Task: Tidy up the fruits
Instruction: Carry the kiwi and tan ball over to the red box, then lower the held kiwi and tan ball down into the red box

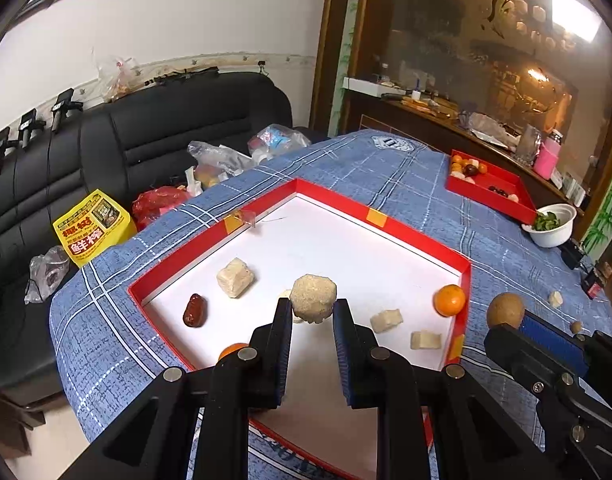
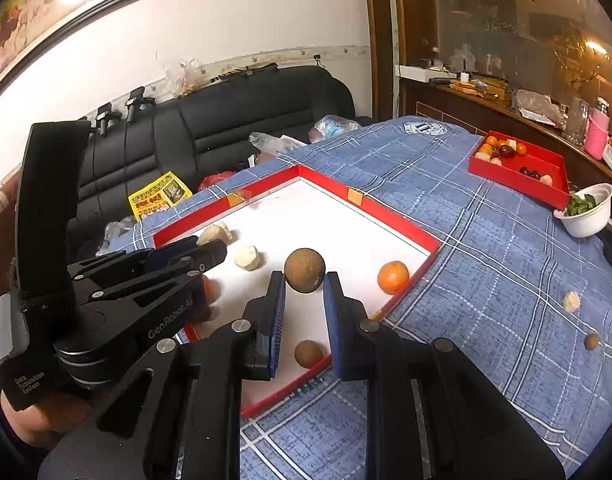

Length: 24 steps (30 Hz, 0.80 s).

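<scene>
My left gripper (image 1: 313,309) is shut on a rough beige lump (image 1: 313,297) and holds it above the large red-rimmed tray (image 1: 389,222). My right gripper (image 2: 304,282) is shut on a round brown fruit (image 2: 304,269) over the same tray's near right part. On the white tray floor lie a red date (image 1: 194,311), a beige cube (image 1: 234,277), an orange (image 1: 449,300), two small beige pieces (image 1: 385,320) and a small brown fruit (image 2: 307,354). A second orange (image 1: 232,350) is half hidden behind my left finger.
A smaller red tray (image 2: 561,184) with several mixed fruits stands at the far right of the blue checked cloth (image 2: 485,280). A white bowl (image 2: 589,216) with greens sits beside it. A beige piece (image 2: 571,301) and a small brown fruit (image 2: 591,341) lie loose on the cloth. A black sofa (image 1: 146,140) with bags is behind.
</scene>
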Motion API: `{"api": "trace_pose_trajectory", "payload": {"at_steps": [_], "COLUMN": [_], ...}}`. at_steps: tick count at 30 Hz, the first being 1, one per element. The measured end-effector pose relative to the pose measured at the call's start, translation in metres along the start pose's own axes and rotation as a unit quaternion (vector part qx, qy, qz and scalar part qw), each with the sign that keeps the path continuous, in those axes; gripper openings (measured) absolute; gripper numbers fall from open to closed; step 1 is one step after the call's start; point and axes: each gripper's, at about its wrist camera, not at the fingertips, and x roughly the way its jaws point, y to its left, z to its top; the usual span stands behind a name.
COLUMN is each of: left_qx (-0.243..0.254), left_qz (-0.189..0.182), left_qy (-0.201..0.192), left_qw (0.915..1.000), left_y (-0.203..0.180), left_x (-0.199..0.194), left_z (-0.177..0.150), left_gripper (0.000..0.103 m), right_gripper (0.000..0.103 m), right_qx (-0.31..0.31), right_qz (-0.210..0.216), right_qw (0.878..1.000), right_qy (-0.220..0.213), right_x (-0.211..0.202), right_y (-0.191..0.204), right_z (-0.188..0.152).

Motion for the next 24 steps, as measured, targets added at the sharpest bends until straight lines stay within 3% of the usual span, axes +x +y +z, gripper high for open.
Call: {"api": "trace_pose_trajectory", "payload": {"at_steps": [24], "left_qx": [-0.009], "left_qz": [0.037], "left_qy": [0.030], "left_qw": [0.9988], "left_y": [0.010], "left_x": [0.042], "left_z": [0.017], "left_gripper": [0.020], "right_gripper": [0.019], "right_qx": [0.017], "right_qz": [0.005], "right_qw": [0.999], "right_qy": [0.038], "right_x": [0.062], "right_y": [-0.011], "right_z": [0.018]}}
